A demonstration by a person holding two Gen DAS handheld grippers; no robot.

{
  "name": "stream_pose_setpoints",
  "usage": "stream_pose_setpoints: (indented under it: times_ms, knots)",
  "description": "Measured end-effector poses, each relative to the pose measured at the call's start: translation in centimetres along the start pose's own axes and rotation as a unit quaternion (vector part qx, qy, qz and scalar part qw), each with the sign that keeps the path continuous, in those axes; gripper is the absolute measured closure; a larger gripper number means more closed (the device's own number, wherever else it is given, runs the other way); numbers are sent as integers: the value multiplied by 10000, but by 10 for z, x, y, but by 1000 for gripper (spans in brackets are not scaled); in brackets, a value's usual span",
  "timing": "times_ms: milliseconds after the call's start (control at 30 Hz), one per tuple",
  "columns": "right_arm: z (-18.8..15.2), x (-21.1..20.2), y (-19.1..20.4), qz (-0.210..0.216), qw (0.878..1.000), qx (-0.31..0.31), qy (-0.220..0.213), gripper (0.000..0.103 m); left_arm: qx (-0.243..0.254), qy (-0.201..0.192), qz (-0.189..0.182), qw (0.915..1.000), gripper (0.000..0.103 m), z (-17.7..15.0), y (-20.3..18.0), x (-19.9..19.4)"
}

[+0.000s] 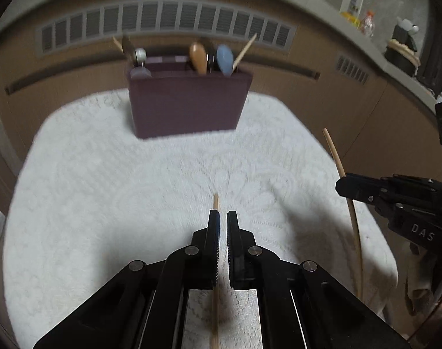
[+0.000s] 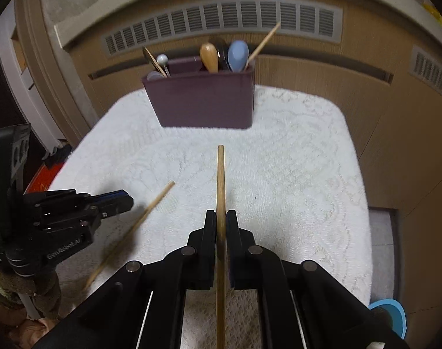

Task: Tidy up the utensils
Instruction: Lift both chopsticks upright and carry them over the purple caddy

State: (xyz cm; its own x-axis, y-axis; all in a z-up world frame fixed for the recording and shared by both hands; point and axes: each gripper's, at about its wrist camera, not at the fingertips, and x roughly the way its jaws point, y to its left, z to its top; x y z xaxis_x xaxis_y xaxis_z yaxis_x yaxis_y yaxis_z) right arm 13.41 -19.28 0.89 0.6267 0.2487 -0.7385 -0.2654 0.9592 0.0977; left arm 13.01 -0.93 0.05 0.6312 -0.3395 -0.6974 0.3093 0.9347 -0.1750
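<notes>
Maroon rectangular plastic utensil holder (image 2: 203, 99) stands at far edge of white textured-cloth surface (image 2: 293, 174), before slatted vent panel (image 2: 221, 20). Spoons and sticks stand inside. Left claw (image 1: 223, 218) and right claw (image 2: 221, 218) sit side by side, each clamping a thin wooden chopstick (image 2: 220, 180) above surface.

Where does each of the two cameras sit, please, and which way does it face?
Left wrist: on the left gripper, looking forward and down along its jaws, shut on a chopstick; the right gripper shows at right.
Right wrist: on the right gripper, facing likewise, jaws shut on another chopstick; the left gripper shows at left.
Shared: the purple utensil holder, the white cloth, both chopsticks.
</notes>
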Motion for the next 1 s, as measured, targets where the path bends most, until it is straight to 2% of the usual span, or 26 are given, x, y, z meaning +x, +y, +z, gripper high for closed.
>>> stream_pose_setpoints:
  times_ms: [67,100,233,400,533,600,733,833,900,967,1000]
  knots:
    - [2,-8,4,10,9999,-33,-117,95,89,-106,58,9999,98,3,0,-10]
    - [4,-11,5,-29,9999,-40,-165,95,111,-6,56,9999,98,5,2,-9]
    - [4,-12,8,-55,9999,-9,-129,95,218,869,2,9960,96,1,0,24]
    - [1,-9,7,-44,10000,-38,-77,95,417,1705,207,9843,94,4,-1,67]
    - [1,-11,6,-24,9999,-91,-87,95,610,2271,133,9719,94,6,-9,92]
    - [1,-10,6,10,9999,-105,-77,95,787,2349,170,9687,93,9,-15,98]
    - [1,-6,7,73,9999,-99,-46,95,758,2648,162,9612,92,17,-18,108]
    - [1,-3,7,161,9999,-56,-32,95,726,2435,139,9671,96,17,-18,107]
    - [1,-3,5,184,9998,4,-32,95,573,2103,133,9759,98,14,-15,100]
    - [0,-5,3,171,9998,56,-65,95,378,1385,126,9896,98,10,-13,78]
    - [0,-8,2,163,9998,81,-107,95,349,1072,153,9935,98,9,-14,66]
